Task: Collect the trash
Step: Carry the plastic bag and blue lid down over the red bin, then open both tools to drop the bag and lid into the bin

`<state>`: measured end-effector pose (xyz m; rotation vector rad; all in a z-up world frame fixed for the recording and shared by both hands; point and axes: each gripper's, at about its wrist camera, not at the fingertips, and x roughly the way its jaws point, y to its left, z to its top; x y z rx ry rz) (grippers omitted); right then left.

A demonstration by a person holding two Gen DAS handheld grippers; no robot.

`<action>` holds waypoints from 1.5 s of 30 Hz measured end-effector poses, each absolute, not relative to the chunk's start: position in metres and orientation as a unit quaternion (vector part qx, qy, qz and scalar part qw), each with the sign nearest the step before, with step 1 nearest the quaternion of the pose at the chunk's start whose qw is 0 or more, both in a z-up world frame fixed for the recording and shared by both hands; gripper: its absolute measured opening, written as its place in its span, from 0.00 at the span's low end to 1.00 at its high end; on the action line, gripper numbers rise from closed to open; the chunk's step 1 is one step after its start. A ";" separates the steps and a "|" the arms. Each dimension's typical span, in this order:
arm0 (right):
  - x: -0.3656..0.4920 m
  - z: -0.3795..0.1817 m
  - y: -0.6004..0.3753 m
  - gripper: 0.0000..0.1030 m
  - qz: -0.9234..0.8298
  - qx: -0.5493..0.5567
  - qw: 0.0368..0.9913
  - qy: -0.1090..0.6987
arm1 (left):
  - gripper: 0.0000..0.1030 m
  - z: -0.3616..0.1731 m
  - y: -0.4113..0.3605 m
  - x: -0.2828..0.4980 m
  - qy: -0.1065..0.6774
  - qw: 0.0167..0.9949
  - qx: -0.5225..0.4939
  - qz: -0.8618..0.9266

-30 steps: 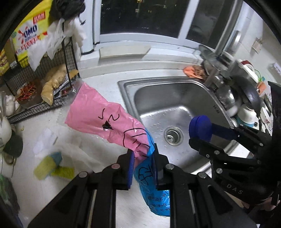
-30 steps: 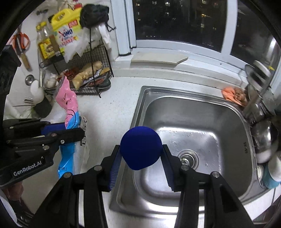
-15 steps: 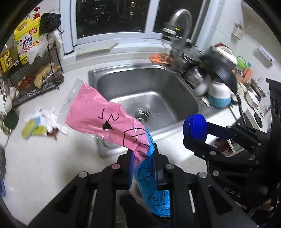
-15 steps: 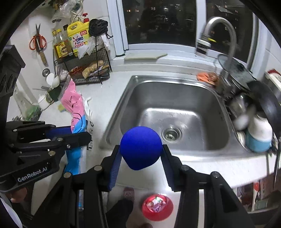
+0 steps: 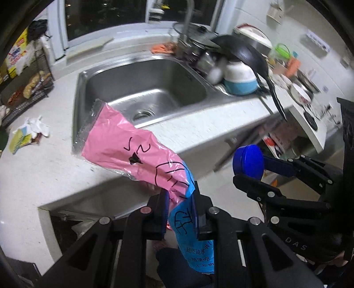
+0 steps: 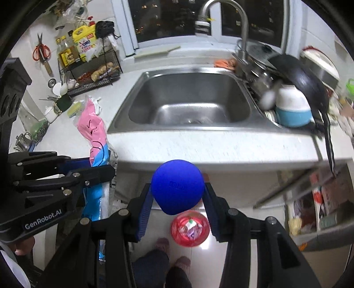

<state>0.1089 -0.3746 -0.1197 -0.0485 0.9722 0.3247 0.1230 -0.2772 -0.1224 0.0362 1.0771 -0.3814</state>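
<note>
My left gripper (image 5: 180,199) is shut on a pink and blue plastic wrapper (image 5: 124,150) with black drawn lines; the wrapper sticks up and forward past the counter edge and hangs down below the jaws. The same wrapper (image 6: 93,126) shows at the left of the right wrist view, held by the left gripper (image 6: 97,166). My right gripper (image 6: 178,195) is shut on a round blue lid (image 6: 177,186); that lid (image 5: 249,161) also appears at the right of the left wrist view. On the floor below the lid stands a red bin (image 6: 190,228) with scraps inside.
A steel sink (image 6: 188,104) sits in the white counter (image 6: 221,144), with a tap (image 6: 221,13) behind. Pots, a black pan (image 6: 305,77) and a blue-white jar (image 6: 292,110) crowd its right side. A wire rack (image 6: 93,73), sponge and tissue scraps (image 5: 28,133) lie left. A person's feet (image 6: 172,250) stand below.
Both grippers have drawn back from over the counter and sink to beyond the counter's front edge, keeping their loads. The red bin on the floor has come into fuller view under the right gripper.
</note>
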 end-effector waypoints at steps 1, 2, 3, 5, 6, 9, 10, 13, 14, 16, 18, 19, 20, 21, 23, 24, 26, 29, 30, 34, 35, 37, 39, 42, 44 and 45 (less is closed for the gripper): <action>0.106 -0.124 -0.377 0.42 0.150 -0.020 0.870 0.470 | 0.15 -0.127 -0.280 0.121 0.514 0.838 0.018 -0.184; 0.103 -0.127 -0.380 0.42 0.145 -0.018 0.869 0.473 | 0.15 -0.132 -0.284 0.120 0.520 0.833 0.017 -0.188; 0.101 -0.131 -0.383 0.42 0.139 -0.015 0.867 0.479 | 0.15 -0.137 -0.286 0.120 0.525 0.829 0.017 -0.192; 0.096 -0.140 -0.388 0.42 0.130 -0.011 0.862 0.490 | 0.15 -0.148 -0.291 0.117 0.535 0.821 0.017 -0.200; 0.094 -0.145 -0.390 0.42 0.127 -0.010 0.860 0.495 | 0.15 -0.154 -0.294 0.116 0.539 0.817 0.017 -0.204; 0.090 -0.165 -0.393 0.42 0.115 -0.009 0.850 0.514 | 0.15 -0.178 -0.298 0.114 0.554 0.804 0.017 -0.216; 0.090 -0.173 -0.394 0.42 0.112 -0.008 0.847 0.519 | 0.15 -0.186 -0.299 0.114 0.560 0.799 0.017 -0.218; 0.088 -0.198 -0.395 0.42 0.105 -0.007 0.842 0.529 | 0.15 -0.219 -0.302 0.117 0.575 0.787 0.016 -0.223; 0.089 -0.208 -0.397 0.42 0.104 -0.003 0.839 0.534 | 0.15 -0.234 -0.304 0.118 0.581 0.783 0.019 -0.222; 0.090 -0.230 -0.398 0.42 0.103 0.003 0.835 0.540 | 0.15 -0.257 -0.307 0.122 0.588 0.778 0.019 -0.222; 0.090 -0.254 -0.402 0.42 0.102 0.008 0.831 0.547 | 0.15 -0.285 -0.310 0.125 0.594 0.773 0.016 -0.222; 0.093 -0.272 -0.404 0.42 0.097 0.010 0.827 0.553 | 0.15 -0.298 -0.312 0.128 0.598 0.770 0.014 -0.221; 0.095 -0.282 -0.405 0.42 0.094 0.011 0.825 0.557 | 0.15 -0.315 -0.315 0.130 0.603 0.766 0.013 -0.222; 0.096 -0.297 -0.408 0.42 0.092 0.013 0.823 0.561 | 0.15 -0.329 -0.316 0.132 0.605 0.765 0.014 -0.221; 0.100 -0.329 -0.413 0.42 0.085 0.008 0.820 0.566 | 0.15 -0.364 -0.319 0.137 0.611 0.760 0.018 -0.222; 0.102 -0.347 -0.415 0.42 0.083 0.007 0.819 0.568 | 0.15 -0.379 -0.319 0.139 0.614 0.757 0.017 -0.225; 0.106 -0.380 -0.419 0.42 0.079 0.005 0.815 0.574 | 0.15 -0.418 -0.321 0.143 0.620 0.750 0.016 -0.228; 0.114 -0.432 -0.427 0.42 0.079 0.009 0.808 0.584 | 0.15 -0.470 -0.326 0.150 0.626 0.744 0.018 -0.232; 0.116 -0.444 -0.430 0.42 0.079 0.010 0.807 0.585 | 0.15 -0.485 -0.327 0.153 0.627 0.743 0.019 -0.233; 0.129 -0.513 -0.438 0.42 0.083 0.014 0.804 0.589 | 0.15 -0.547 -0.330 0.161 0.633 0.736 0.019 -0.239; 0.131 -0.526 -0.441 0.42 0.082 0.012 0.802 0.591 | 0.15 -0.564 -0.332 0.164 0.634 0.736 0.023 -0.238; 0.138 -0.558 -0.443 0.42 0.086 0.008 0.801 0.592 | 0.15 -0.591 -0.333 0.166 0.638 0.731 0.027 -0.238; 0.141 -0.577 -0.446 0.42 0.088 0.004 0.802 0.591 | 0.15 -0.614 -0.334 0.168 0.639 0.729 0.026 -0.243; 0.148 -0.603 -0.451 0.42 0.088 0.005 0.800 0.593 | 0.15 -0.638 -0.340 0.170 0.642 0.724 0.027 -0.249; 0.149 -0.616 -0.454 0.42 0.086 0.010 0.797 0.597 | 0.15 -0.650 -0.343 0.170 0.643 0.722 0.029 -0.255; 0.149 -0.620 -0.456 0.42 0.086 0.012 0.796 0.599 | 0.15 -0.653 -0.345 0.170 0.642 0.722 0.030 -0.257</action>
